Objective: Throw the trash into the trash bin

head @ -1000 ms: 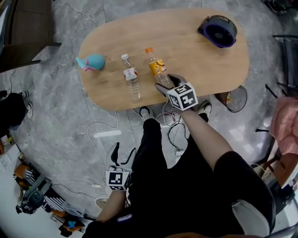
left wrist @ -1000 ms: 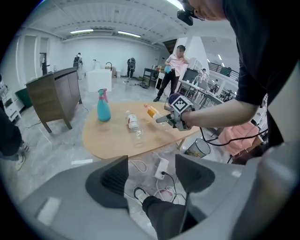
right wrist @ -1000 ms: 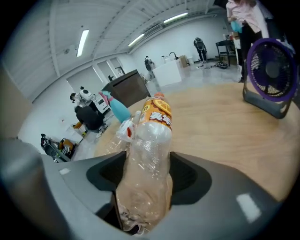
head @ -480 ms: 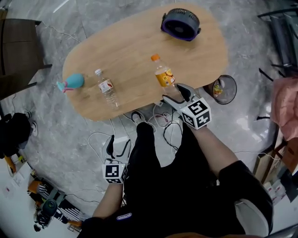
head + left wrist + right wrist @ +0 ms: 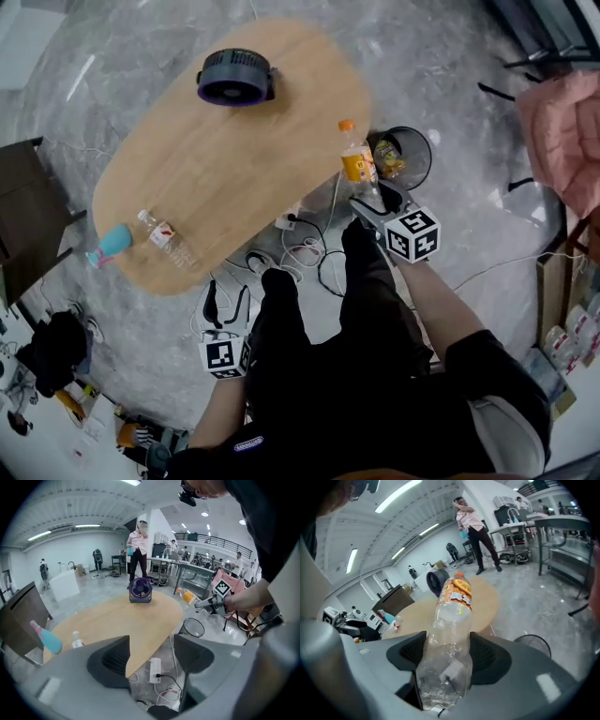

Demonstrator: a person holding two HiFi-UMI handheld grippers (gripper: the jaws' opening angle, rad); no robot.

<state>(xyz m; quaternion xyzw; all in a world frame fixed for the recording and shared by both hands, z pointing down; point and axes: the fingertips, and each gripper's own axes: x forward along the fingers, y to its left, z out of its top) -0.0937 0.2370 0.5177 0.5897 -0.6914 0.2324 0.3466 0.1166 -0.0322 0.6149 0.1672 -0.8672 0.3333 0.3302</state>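
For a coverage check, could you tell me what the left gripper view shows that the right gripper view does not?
Only the left gripper view: the left gripper, open and empty, and a power strip on the floor. Only the right gripper view: the right gripper clamping the orange-labelled bottle by its clear body. Both: that bottle, the table, fan and trash bin.

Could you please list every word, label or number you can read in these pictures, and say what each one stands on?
"美年" (as far as it reads; the rest curves out of sight): white characters on the orange label of the orange-labelled bottle held in the right gripper's jaws.
Label on the clear bottle lying on the table: too small to read.
Nothing else is legible.
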